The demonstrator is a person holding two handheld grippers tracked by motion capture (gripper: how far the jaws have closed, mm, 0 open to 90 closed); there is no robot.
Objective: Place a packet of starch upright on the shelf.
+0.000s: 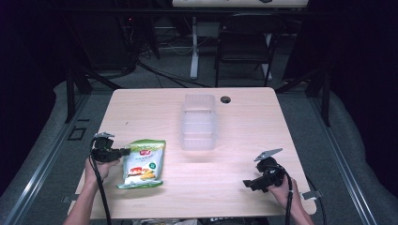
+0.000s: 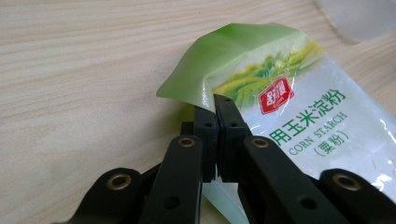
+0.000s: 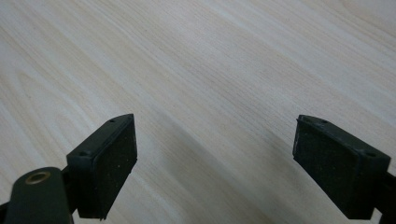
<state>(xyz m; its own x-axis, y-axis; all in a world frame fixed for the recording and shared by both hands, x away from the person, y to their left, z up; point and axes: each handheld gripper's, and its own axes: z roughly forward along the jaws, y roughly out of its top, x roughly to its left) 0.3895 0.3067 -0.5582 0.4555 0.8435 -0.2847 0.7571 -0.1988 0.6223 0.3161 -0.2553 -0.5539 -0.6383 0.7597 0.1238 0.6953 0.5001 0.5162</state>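
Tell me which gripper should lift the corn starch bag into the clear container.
Left. The left gripper is already shut on the corn starch bag at its top corner. The right gripper hangs open over bare table, well away from the clear container.

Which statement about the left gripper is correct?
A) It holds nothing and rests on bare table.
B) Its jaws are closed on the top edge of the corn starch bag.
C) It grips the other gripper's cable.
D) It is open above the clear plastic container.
B: in the left gripper view, the left gripper has its jaws shut together on the green top edge of the corn starch bag.
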